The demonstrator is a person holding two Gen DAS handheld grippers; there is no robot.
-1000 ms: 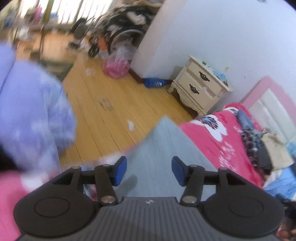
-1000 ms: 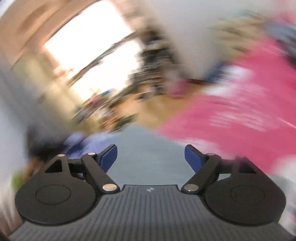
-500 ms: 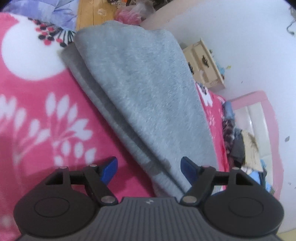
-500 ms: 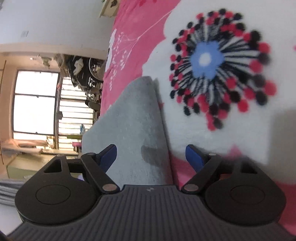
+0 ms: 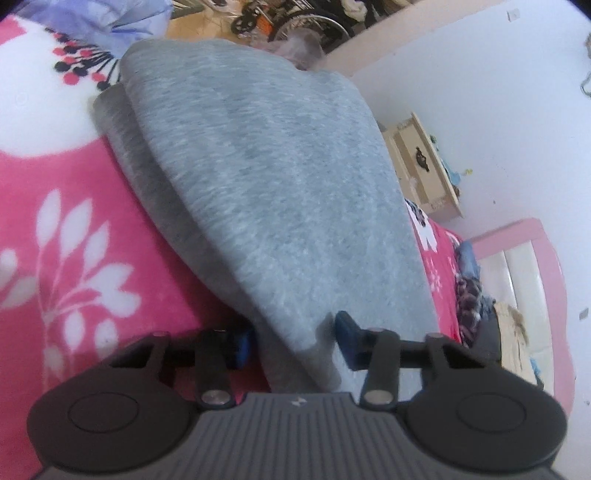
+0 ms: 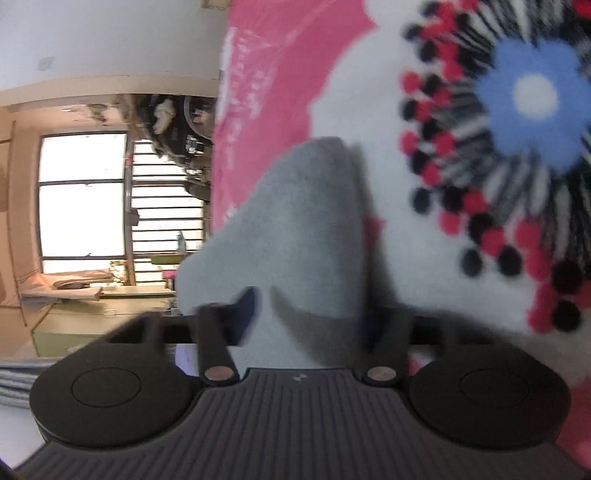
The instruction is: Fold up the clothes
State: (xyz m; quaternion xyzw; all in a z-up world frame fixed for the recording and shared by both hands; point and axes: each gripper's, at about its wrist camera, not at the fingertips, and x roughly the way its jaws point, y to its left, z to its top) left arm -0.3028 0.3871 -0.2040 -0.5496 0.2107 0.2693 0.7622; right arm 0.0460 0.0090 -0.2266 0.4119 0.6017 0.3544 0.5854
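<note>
A folded grey knit garment point(image 5: 266, 177) lies on a pink flowered blanket point(image 5: 66, 236). In the left wrist view its near corner sits between the blue pads of my left gripper point(image 5: 291, 339), whose jaws are partly closed around the cloth. In the right wrist view another corner of the grey garment point(image 6: 295, 229) lies between the pads of my right gripper point(image 6: 310, 314), jaws narrowed on it. The right pad of that gripper is partly hidden under the cloth edge.
A cream bedside cabinet point(image 5: 421, 162) stands by the white wall, with a pink headboard point(image 5: 524, 280) and a heap of clothes point(image 5: 476, 295) at the right. A lilac garment point(image 5: 110, 18) lies at the far bed edge. A barred window point(image 6: 122, 199) shows at left.
Both grippers came down from a blurred swing onto the bed. Their jaws have narrowed from wide open to pinching corners of the grey garment.
</note>
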